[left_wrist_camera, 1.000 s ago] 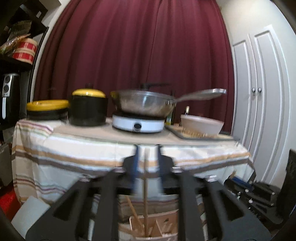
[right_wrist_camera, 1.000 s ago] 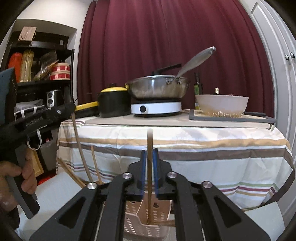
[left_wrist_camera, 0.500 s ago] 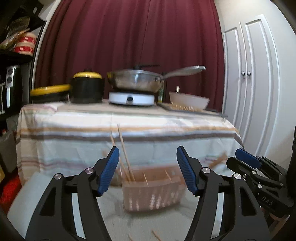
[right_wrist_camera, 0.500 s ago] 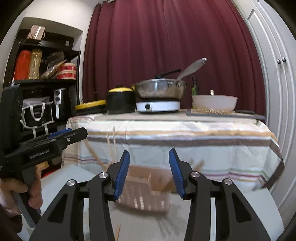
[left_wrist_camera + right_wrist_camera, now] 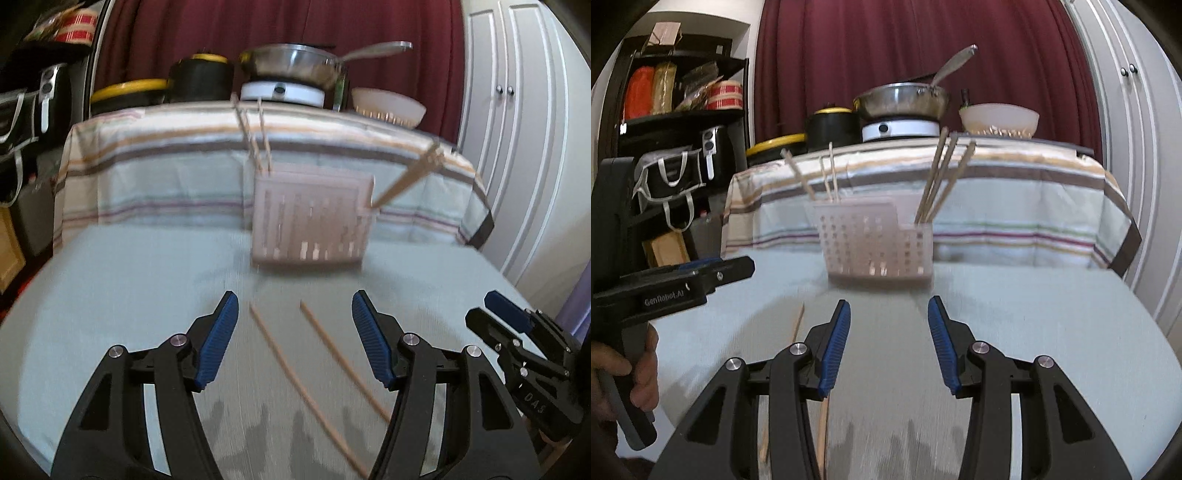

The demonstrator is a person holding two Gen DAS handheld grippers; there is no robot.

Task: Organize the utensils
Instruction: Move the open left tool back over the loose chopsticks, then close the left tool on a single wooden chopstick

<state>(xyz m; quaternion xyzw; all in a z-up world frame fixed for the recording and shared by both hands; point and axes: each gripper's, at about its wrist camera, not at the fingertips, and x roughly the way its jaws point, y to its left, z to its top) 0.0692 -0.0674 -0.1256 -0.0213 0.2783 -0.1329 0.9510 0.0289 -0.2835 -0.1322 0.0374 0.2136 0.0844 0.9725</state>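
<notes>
— Both hand-held grippers had let go of their chopsticks and dropped low?
— Yes. Left hand-held gripper (image 5: 291,332) and right hand-held gripper (image 5: 888,338) stood open, empty. Two chopsticks (image 5: 295,373) lay on the grey surface (image 5: 129,314); beyond, the basket (image 5: 875,240) held others.

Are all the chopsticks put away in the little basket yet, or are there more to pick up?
Not yet. Several chopsticks already stand in the basket, some at each end. Nothing is in hand: the left gripper and right gripper are both open and empty. Two loose chopsticks lie on the pale cloth in front of the left gripper and need picking up.
</notes>
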